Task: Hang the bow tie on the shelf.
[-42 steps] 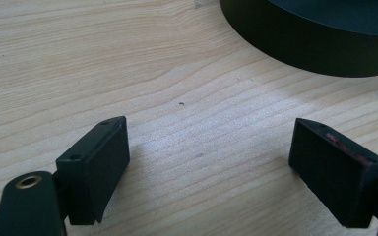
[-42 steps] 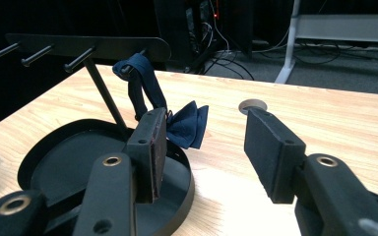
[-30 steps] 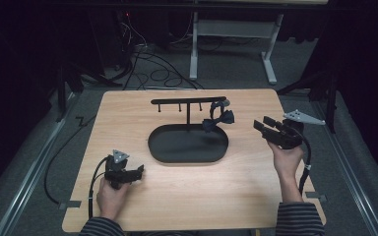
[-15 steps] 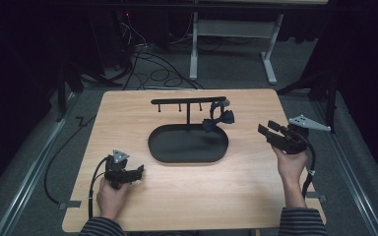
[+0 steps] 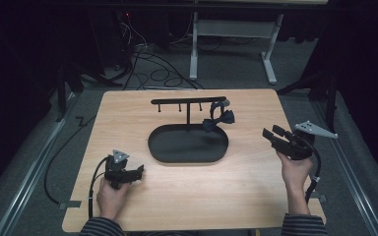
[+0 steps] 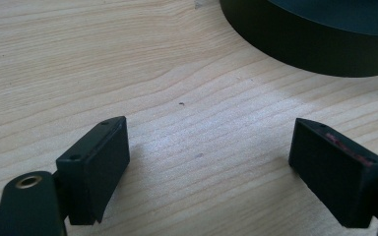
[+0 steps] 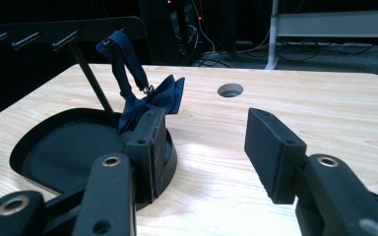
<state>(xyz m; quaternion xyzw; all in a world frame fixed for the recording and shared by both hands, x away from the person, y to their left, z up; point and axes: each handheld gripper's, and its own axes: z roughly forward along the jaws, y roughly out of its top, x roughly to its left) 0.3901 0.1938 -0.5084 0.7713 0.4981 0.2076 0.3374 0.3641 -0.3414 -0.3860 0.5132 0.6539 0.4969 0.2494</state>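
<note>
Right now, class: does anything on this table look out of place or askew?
Nothing looks damaged or spilled. The navy bow tie hangs by its strap from the black stand over the tray, sagging tilted rather than level.

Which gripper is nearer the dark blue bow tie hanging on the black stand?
Right. The right gripper is off to the right of the dark blue bow tie, jaws open toward it. The left gripper rests at the table's near-left, beyond the black oval tray.

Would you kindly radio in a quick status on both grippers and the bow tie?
Left gripper open, low over bare table. Right gripper open, empty, aimed toward stand. Bow tie hanging from stand's end peg above black tray. Nothing blocking.
</note>
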